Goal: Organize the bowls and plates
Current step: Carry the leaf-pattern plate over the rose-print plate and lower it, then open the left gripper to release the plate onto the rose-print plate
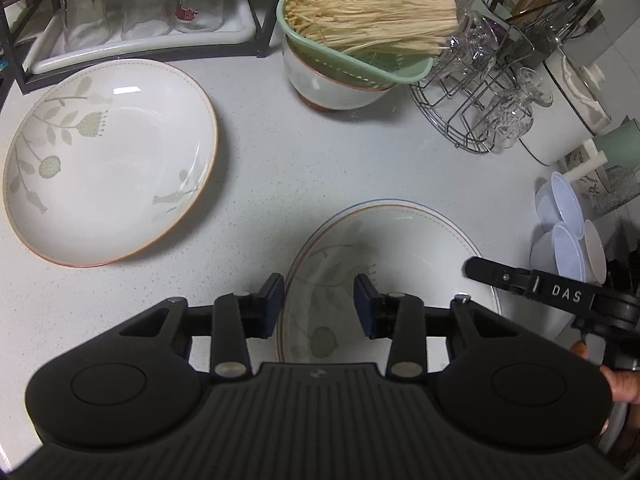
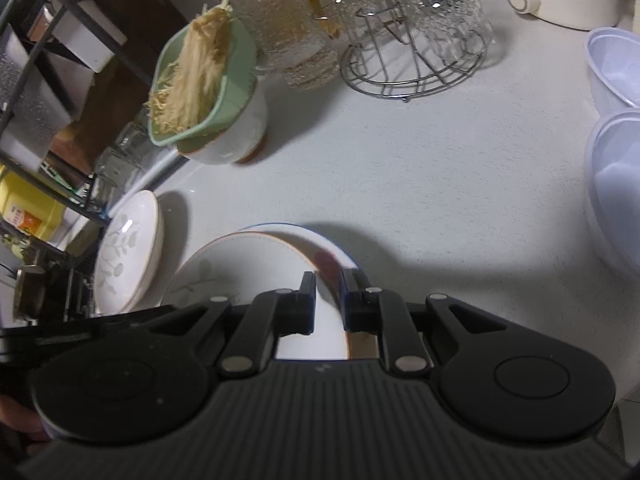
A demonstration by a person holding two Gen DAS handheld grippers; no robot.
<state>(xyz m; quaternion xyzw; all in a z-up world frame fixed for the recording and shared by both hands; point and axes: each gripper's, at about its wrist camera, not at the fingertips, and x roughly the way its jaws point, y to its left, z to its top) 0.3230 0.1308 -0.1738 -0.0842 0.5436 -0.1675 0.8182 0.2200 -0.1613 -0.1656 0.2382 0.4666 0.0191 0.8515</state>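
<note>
A white leaf-patterned plate with an orange rim point(image 1: 400, 248) lies on a blue-rimmed plate point(image 1: 384, 201) on the counter near me. My left gripper point(image 1: 320, 304) straddles the upper plate's left rim: one pad is outside, the other is well inside over the plate, and a gap is left. My right gripper point(image 2: 328, 300) is shut on the far right rim of these plates point(image 2: 248, 264); I cannot tell which of the two it pinches. One of its fingers point(image 1: 496, 276) shows over that rim. A second leaf-patterned plate point(image 1: 112, 160) lies apart at the left.
A white bowl point(image 1: 340, 92) carries a green colander point(image 1: 400, 68) of enoki mushrooms at the back. A wire rack point(image 1: 452, 120) with glasses stands to its right. Translucent plastic bowls point(image 1: 564, 204) sit at the right edge. Upturned glasses point(image 1: 140, 4) stand on a white tray point(image 1: 120, 46).
</note>
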